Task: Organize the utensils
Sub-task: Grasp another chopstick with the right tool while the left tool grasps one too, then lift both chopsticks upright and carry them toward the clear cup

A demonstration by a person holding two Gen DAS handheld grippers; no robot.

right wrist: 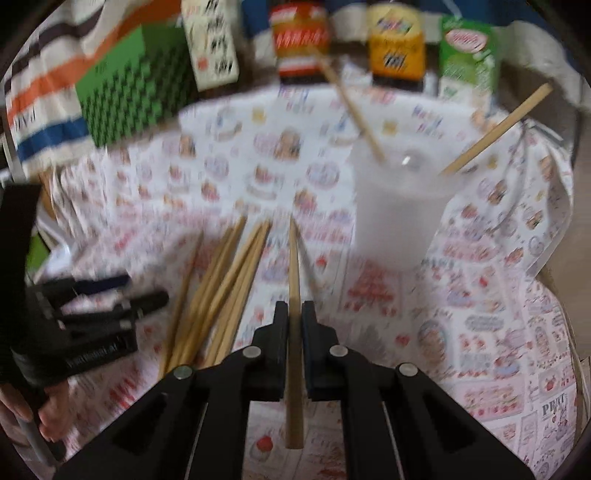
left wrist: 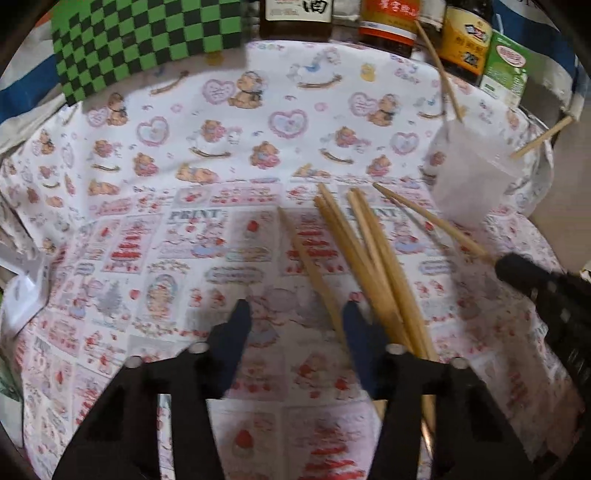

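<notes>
Several wooden chopsticks (left wrist: 373, 258) lie loose on the printed cloth (left wrist: 184, 155). My left gripper (left wrist: 297, 314) stands open just above the cloth. One chopstick (left wrist: 314, 273) lies between its fingers, close to the right finger (left wrist: 356, 321), and is not pinched. My right gripper (right wrist: 294, 308) is shut on a single chopstick (right wrist: 294, 273), held lengthwise and pointing toward the translucent white cup (right wrist: 399, 206). That cup (left wrist: 469, 177) holds two chopsticks (right wrist: 354, 110) leaning outward. The loose pile (right wrist: 229, 280) lies left of my right gripper, with the left gripper (right wrist: 146, 290) beside it.
Sauce bottles (left wrist: 388, 26) and a green carton (left wrist: 506, 70) line the back edge. A green checkered box (left wrist: 140, 40) stands at the back left. The cloth's right edge (right wrist: 554, 258) drops off past the cup. A hand (right wrist: 22, 413) holds the left gripper.
</notes>
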